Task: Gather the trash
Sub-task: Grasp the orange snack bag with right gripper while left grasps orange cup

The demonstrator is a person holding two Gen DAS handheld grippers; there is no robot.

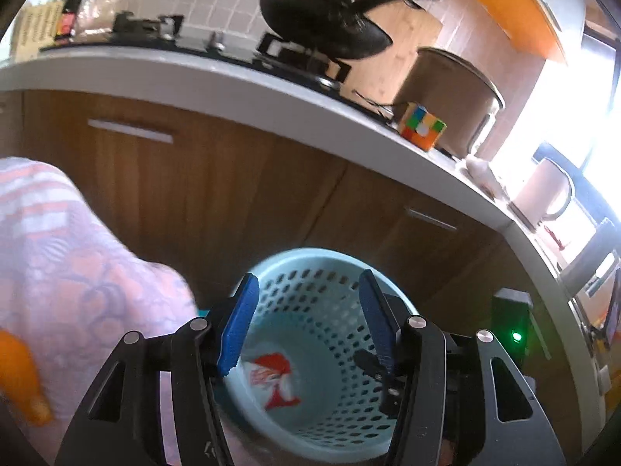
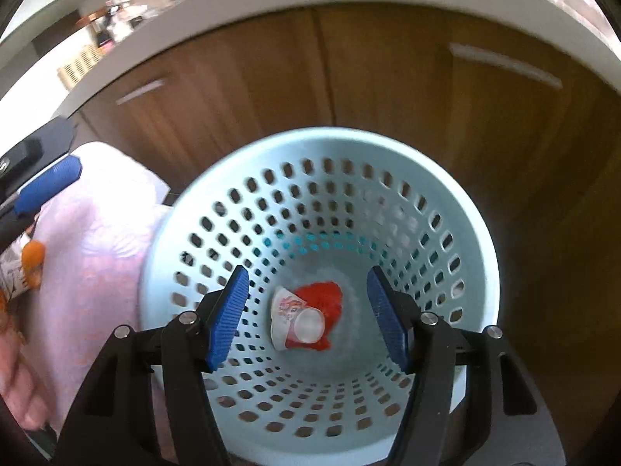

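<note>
Left gripper (image 1: 308,320): hovering above the basket, its blue pads (image 1: 237,326) standing wide apart and gripping nothing.
Right gripper (image 2: 308,314): hanging directly over the basket mouth, its blue pads (image 2: 227,316) spread wide with nothing between them.
Basket (image 2: 477,233): a pale blue perforated plastic waste basket, standing on the floor in front of the wooden cabinet doors (image 1: 217,178); both cameras are looking down into it.
Trash: a red-and-white paper cup (image 2: 297,320) is lying on its side at the bottom of the basket, on top of a red wrapper (image 2: 330,299). In the left wrist view the same trash is showing as a blurred red-and-white scrap (image 1: 275,378) on the basket floor.
Person: pink patterned clothing (image 1: 58,256) is filling the left of both views, just beside the basket.
Left gripper in the right wrist view: one blue pad (image 2: 48,188) is poking in at the left edge, beside the pink fabric.
Counter (image 1: 240,81): a white worktop is running above the cabinets, carrying a black wok (image 1: 322,25) on the stove, a large metal pot (image 1: 450,97), a Rubik's cube (image 1: 422,125) near the edge and a white kettle (image 1: 541,194).
</note>
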